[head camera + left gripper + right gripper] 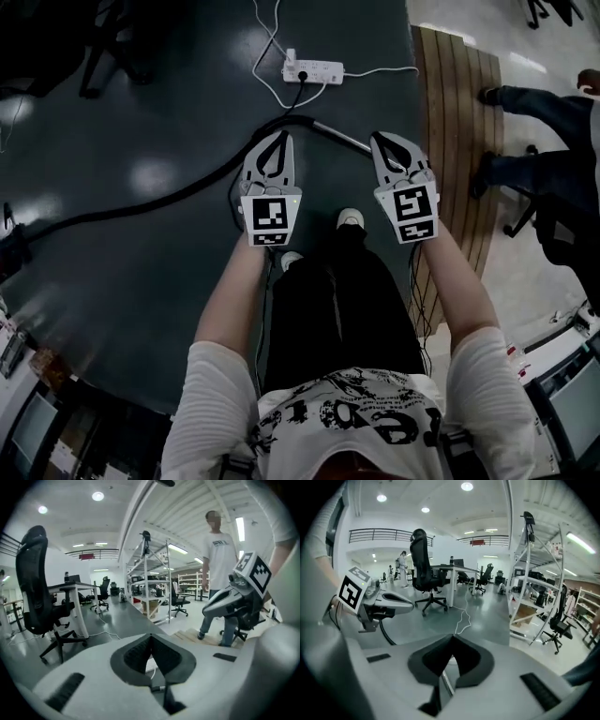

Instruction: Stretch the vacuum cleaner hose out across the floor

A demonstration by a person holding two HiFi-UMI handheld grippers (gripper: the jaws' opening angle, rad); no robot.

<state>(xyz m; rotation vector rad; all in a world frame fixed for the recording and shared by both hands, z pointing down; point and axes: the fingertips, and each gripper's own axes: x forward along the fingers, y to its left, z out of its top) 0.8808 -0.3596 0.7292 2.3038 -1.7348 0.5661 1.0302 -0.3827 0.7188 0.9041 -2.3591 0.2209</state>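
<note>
A black vacuum hose [169, 195] lies on the dark floor. It runs from the far left up to a bend ahead of my feet, where it joins a metal tube [339, 140]. My left gripper [283, 137] hangs above that bend, jaws shut and empty. My right gripper [379, 139] hovers by the tube's right end, also shut with nothing between its jaws. In the left gripper view the left gripper [151, 635] has its pads meeting, and the right gripper view shows the same for the right gripper [452, 637]. That view also catches the hose [386, 634] below the left gripper [379, 602].
A white power strip [314, 69] with white cables lies beyond the hose. A wooden platform [459, 141] borders the floor on the right, where another person's legs [534, 141] stand. Office chairs [37, 597], desks and a shelving rack [529, 588] surround the area.
</note>
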